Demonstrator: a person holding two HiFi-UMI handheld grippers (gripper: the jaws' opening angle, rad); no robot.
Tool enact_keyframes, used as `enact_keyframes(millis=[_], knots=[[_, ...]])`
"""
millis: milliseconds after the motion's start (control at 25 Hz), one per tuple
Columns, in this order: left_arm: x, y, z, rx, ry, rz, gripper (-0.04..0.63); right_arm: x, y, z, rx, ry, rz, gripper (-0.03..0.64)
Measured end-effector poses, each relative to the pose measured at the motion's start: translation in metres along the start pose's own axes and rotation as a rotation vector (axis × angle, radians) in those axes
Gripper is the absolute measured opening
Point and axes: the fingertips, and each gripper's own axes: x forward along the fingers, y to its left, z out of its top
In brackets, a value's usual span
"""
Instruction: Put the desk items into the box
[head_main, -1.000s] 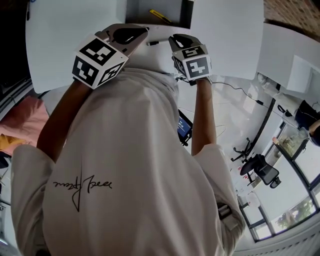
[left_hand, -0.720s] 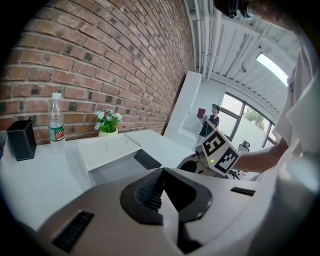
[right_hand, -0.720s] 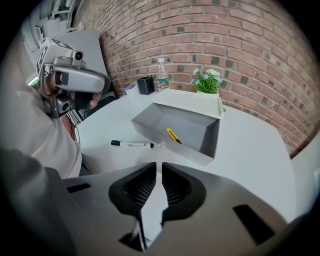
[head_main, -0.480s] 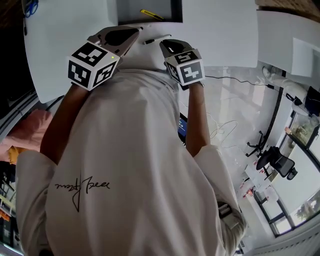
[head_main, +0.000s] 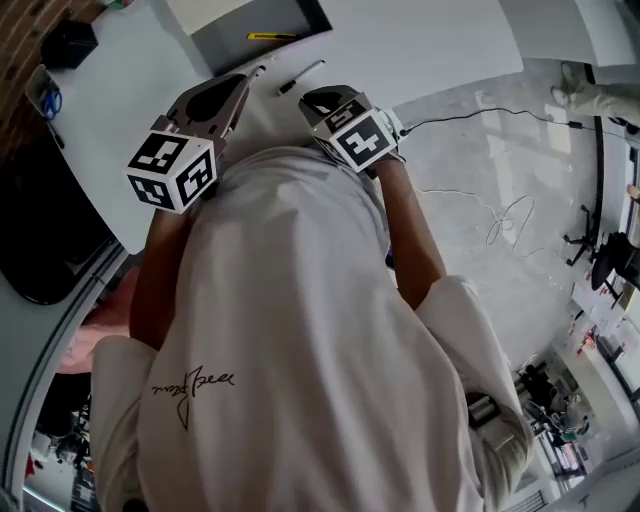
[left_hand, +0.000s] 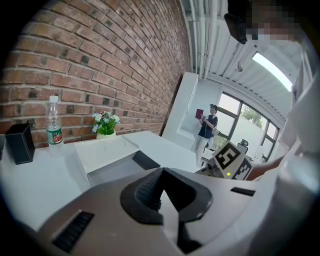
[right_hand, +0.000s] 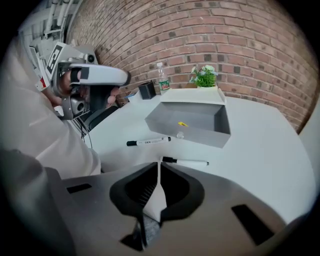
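Marker sits dead ahead of the right hand-held gripper (right_hand: 158, 167)
Its jaws have just been closing, pinched together on nothing; the marker (right_hand: 186, 161) lies crosswise just past the tips, grey box (right_hand: 185, 134) beyond.

The head view's top edge cuts off part of the box (head_main: 250, 18).

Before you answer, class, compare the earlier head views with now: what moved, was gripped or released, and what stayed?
The right gripper has just been closing its jaws, with nothing between them. Nothing was picked up or released. The left gripper is shut and empty; the black-capped white marker pens still lie on the white table, the small yellow item in the open grey box.
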Motion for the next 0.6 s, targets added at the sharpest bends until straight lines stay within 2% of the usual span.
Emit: enact_keyframes(millis=[120,240,320,520,600], knots=[[0.001,0.022,-0.008,-0.033,0.029,0.027,0.002,0.008,0.014,-0.007,-0.028,0.039,0.005,0.040],[0.002,0.036,-0.029,-0.059,0.064,0.066,0.002,0.012,0.023,-0.016,-0.102,0.100,0.011,0.040],[0.006,0.037,-0.043,-0.035,0.108,0.083,0.001,0.013,0.024,-0.022,-0.127,0.123,0.016,0.040],[0.018,0.030,-0.074,0.084,0.238,0.083,0.002,0.009,0.022,-0.023,-0.111,0.119,0.017,0.040],[0.022,0.032,-0.084,0.103,0.277,0.091,0.002,0.009,0.022,-0.024,-0.111,0.122,0.019,0.040]])
